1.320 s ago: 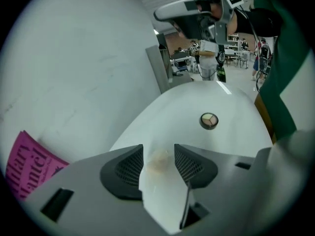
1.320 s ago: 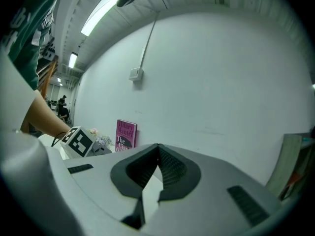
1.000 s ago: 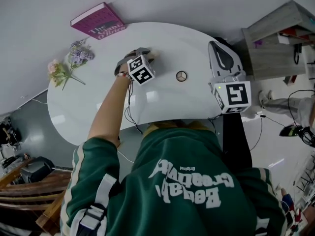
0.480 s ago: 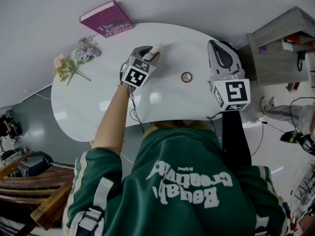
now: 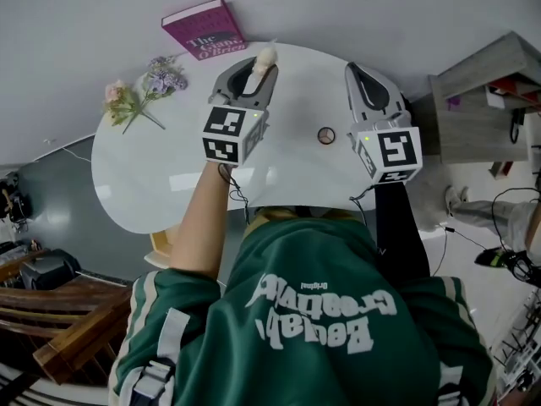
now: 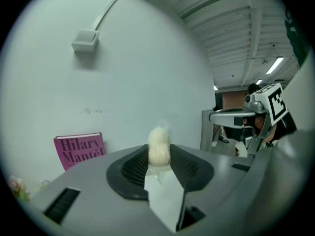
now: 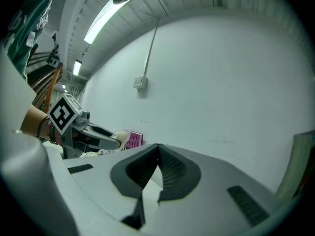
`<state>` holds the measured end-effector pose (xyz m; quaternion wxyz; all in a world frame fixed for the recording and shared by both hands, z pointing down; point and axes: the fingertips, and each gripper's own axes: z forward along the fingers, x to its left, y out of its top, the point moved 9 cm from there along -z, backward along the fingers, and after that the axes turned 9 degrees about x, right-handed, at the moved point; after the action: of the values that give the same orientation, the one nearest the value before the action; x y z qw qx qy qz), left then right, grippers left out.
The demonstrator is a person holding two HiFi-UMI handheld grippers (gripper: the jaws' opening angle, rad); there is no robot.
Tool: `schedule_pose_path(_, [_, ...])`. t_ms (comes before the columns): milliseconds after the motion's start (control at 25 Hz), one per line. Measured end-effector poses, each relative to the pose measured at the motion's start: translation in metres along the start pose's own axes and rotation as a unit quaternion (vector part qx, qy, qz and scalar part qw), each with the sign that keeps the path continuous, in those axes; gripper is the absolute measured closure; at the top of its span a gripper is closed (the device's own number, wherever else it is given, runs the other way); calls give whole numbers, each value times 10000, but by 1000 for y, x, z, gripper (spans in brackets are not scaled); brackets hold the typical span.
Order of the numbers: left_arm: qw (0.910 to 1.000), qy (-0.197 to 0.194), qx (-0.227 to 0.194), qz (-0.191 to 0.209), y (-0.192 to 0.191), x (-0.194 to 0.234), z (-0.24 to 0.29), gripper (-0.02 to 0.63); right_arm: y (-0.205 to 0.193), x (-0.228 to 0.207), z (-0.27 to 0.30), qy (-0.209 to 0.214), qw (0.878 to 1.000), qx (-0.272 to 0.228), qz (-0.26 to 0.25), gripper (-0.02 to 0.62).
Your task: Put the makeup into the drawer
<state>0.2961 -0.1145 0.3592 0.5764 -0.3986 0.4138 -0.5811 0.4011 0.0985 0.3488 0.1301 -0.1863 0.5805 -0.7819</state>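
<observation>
Left side: flowers (image 5: 139, 91) lie on the table (image 5: 144, 184), with a book (image 5: 203, 30) just beyond them by the wall.

Left gripper (image 5: 256, 68): its jaws stand part-way apart and are clamped on the makeup (image 5: 265, 56), a cream lump in clear wrap. In the left gripper view the makeup (image 6: 159, 146) sits upright between the pads, its top poking out past the tips of the gripper (image 6: 160, 157). The jaws have just been closing, with the makeup between them. The gripper is held in the air over the table's far side, pointing roughly level at the wall.

Between the two grippers a small round disc (image 5: 326, 135) lies on the table.

Right gripper (image 5: 355, 70): its jaws are closed, tips meeting (image 7: 157, 147), with nothing between them. It touches nothing.

Far right: a cabinet (image 5: 482, 100), well apart from the makeup.
</observation>
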Motion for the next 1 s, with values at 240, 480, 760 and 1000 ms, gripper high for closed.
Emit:
schedule_pose_path(240, [9923,905,-845,42,19,-12,-29,459,10,5,3,89,9998,-127,-90,586])
schedule_pose_path(480, [9866,1278,-1013,48,18,-11,-45,457,12,11,5,232,9995,-153,-121,586])
schedule_pose_path(760, [9809,1587,-1122,-42,9,3,-82,457,21,39,14,515,9983,-200,-210,586])
schedule_pose_path(1000, [9721,2067,-1110,-78,-4,24,-136,456,39,88,28,995,9938,-328,-369,586])
